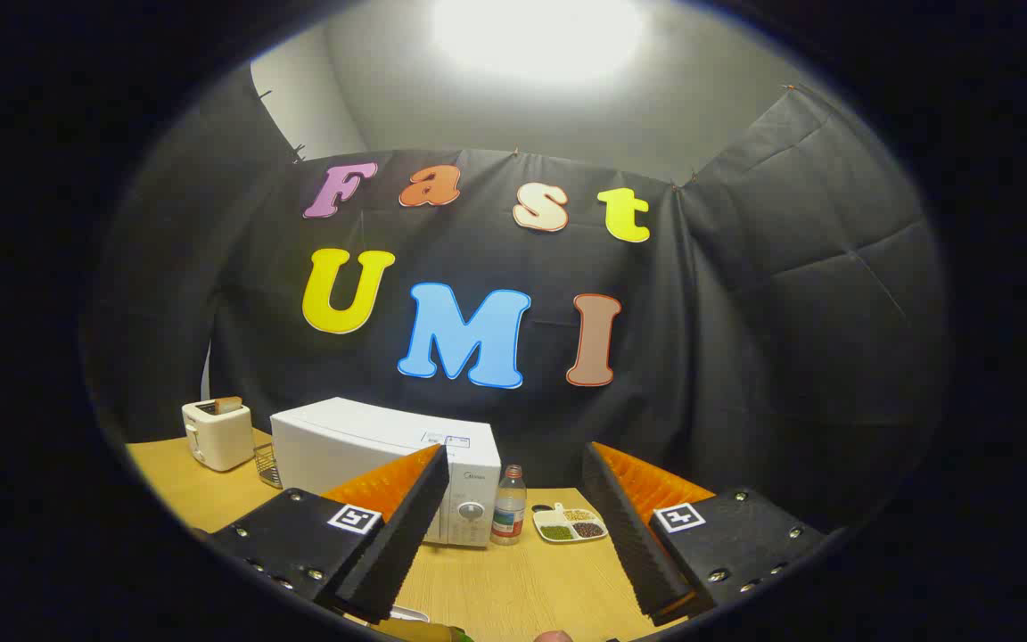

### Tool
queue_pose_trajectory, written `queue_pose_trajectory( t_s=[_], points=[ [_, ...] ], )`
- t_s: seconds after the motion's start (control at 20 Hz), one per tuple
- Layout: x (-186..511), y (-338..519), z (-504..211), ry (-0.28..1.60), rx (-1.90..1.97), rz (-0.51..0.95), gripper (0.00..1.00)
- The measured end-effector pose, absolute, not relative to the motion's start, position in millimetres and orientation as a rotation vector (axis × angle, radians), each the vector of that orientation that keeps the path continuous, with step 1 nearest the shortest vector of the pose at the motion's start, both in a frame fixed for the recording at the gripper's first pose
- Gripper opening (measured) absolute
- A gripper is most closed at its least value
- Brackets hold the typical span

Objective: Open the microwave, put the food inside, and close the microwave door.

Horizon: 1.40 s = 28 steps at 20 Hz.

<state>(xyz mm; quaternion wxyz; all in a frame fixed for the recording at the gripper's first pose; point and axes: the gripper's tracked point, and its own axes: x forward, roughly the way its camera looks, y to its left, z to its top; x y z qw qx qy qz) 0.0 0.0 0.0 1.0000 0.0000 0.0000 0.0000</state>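
Gripper (513,557) held back from the table (513,580), jaws spread wide, nothing between them, likely lining up an approach. White microwave (362,455) beyond the fingers, door shut. Divided food plate (571,524) beside a bottle (509,505), within reach.

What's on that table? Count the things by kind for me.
Microwave: 1, door closed
Toaster: 1, with a slice in it
Bottle: 1
Divided plate: 1, food in its sections
Wire rack: 1, beside the microwave
Total: 5
The gripper is open and holds nothing, well short of them all.
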Motion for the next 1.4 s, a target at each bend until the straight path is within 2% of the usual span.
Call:
queue_pose_trajectory(
  t_s=[0.7,1.4],
  points=[
    [-7,1,-10,0.028,0.027,-0.017,0.96],
    [-1,61,-11,0.044,0.061,-0.038,0.96]
  ],
)
